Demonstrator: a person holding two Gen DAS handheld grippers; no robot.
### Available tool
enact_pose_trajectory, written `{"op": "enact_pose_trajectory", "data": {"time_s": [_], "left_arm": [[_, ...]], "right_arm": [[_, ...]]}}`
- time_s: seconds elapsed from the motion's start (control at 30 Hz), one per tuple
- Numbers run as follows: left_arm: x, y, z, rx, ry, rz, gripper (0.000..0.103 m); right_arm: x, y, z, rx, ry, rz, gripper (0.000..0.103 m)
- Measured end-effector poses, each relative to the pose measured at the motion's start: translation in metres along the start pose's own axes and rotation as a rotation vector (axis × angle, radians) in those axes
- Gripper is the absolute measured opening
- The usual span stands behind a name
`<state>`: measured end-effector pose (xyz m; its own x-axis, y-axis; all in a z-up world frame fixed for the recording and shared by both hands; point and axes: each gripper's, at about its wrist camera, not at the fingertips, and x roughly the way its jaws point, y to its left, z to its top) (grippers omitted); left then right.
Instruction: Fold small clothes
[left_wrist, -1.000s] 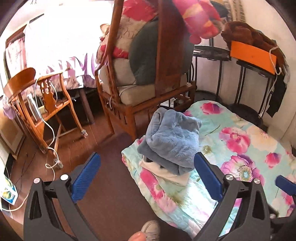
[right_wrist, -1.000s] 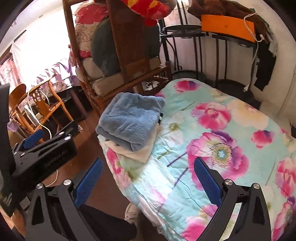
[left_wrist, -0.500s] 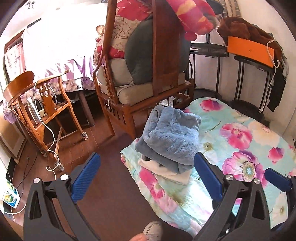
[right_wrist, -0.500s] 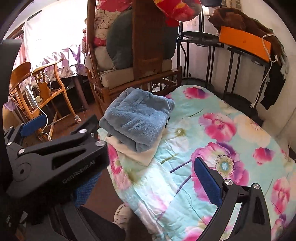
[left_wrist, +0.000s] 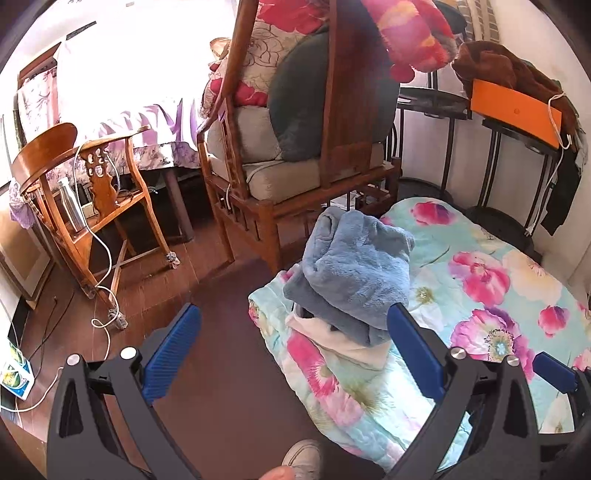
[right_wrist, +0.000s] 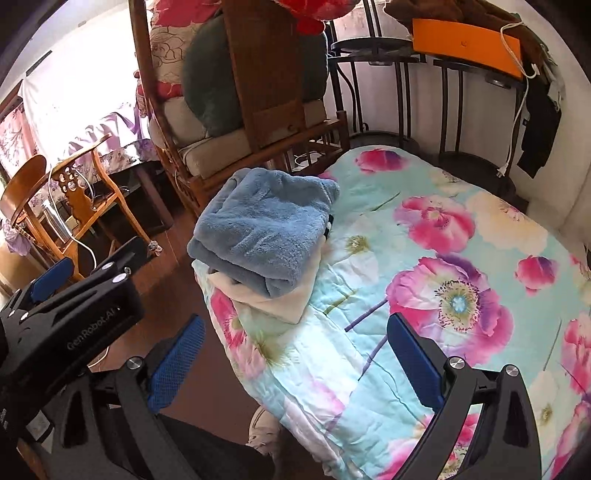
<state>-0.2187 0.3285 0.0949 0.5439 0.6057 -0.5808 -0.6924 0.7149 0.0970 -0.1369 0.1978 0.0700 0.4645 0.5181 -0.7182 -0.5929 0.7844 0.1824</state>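
Observation:
A folded fluffy blue garment (left_wrist: 354, 273) lies on a folded cream one (left_wrist: 343, 341) at the left corner of a floral quilt (left_wrist: 491, 295). The pile also shows in the right wrist view, the blue garment (right_wrist: 262, 232) over the cream one (right_wrist: 269, 302). My left gripper (left_wrist: 295, 354) is open and empty, held back from the pile above the quilt's edge and the floor. My right gripper (right_wrist: 295, 362) is open and empty above the quilt (right_wrist: 443, 258), to the right of the pile. The left gripper's body (right_wrist: 70, 321) shows at the left of the right wrist view.
A wooden armchair with cushions (left_wrist: 295, 155) stands behind the pile. A wooden chair with a metal bottle and cables (left_wrist: 85, 199) stands on the left. Black metal stands with an orange box (left_wrist: 517, 107) line the wall. A shoe (left_wrist: 303, 458) is on the brown floor below.
Both grippers stay open and empty. The left view has shifted only slightly. The right gripper has swung over the quilt, so the left gripper's body has moved in its view.

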Motion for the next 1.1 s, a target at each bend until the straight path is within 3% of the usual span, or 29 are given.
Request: {"op": "enact_pose_trajectory", "data": {"time_s": [1.1], "left_arm": [[0.0074,-0.0004,0.0018,0.026,-0.004,0.006,0.098]], "right_arm": [[0.0008,0.0013,-0.0009,-0.009,-0.003,0.004,0.099]]}}
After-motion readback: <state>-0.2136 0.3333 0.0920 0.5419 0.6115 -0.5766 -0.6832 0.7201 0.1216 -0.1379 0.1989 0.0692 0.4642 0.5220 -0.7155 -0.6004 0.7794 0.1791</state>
